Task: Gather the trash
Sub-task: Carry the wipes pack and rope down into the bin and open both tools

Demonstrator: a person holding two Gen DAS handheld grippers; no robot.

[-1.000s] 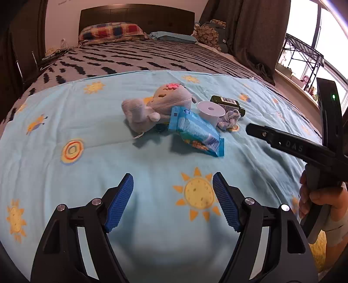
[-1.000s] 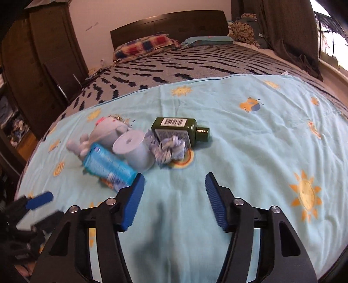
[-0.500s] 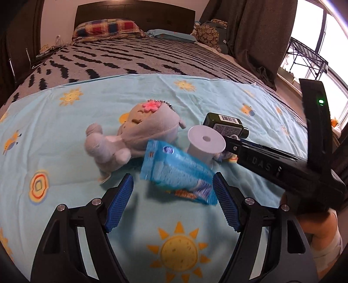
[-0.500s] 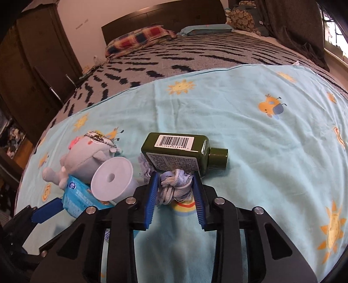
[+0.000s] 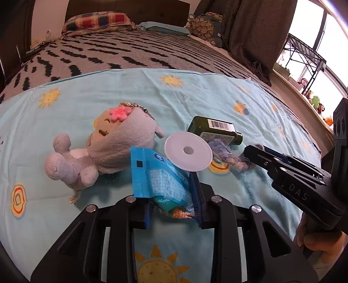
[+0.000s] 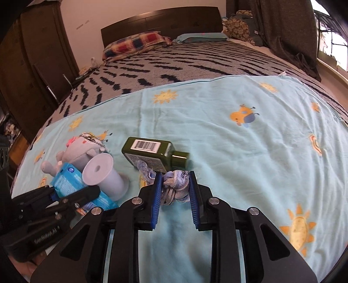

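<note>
Left wrist view: crinkly blue plastic snack wrapper (image 5: 158, 180) is lying on the light-blue sun-print sheet (image 5: 195, 91) of the bed, its near end sitting between the blue pads of the left tongs (image 5: 174, 204). Jaws are closing at this moment, pads pressing against the wrapper on both sides. Touching the wrapper's far right corner, a white plastic spool (image 5: 188, 150) is lying with its round flange facing the camera. To the wrapper's left, a grey plush doll with a pink flower and a ball chain (image 5: 108, 148) is lying on its side, just beside it.

Right wrist view: right tongs (image 6: 175, 189) are clenching a bunched blue-and-white knitted rag (image 6: 175, 185), pads touching it on both sides, the rag resting on the sheet. Just beyond the rag, a dark green rectangular bottle with a barcode label (image 6: 152, 152) is lying flat, cap pointing right. The spool and wrapper are showing at left, with the left tongs reaching in from the lower left edge.

Beyond the sheet, a grey blanket with black dashes (image 6: 195, 63) is covering the bed up to a plaid pillow (image 6: 134, 43) at the dark wooden headboard (image 6: 161, 19).
</note>
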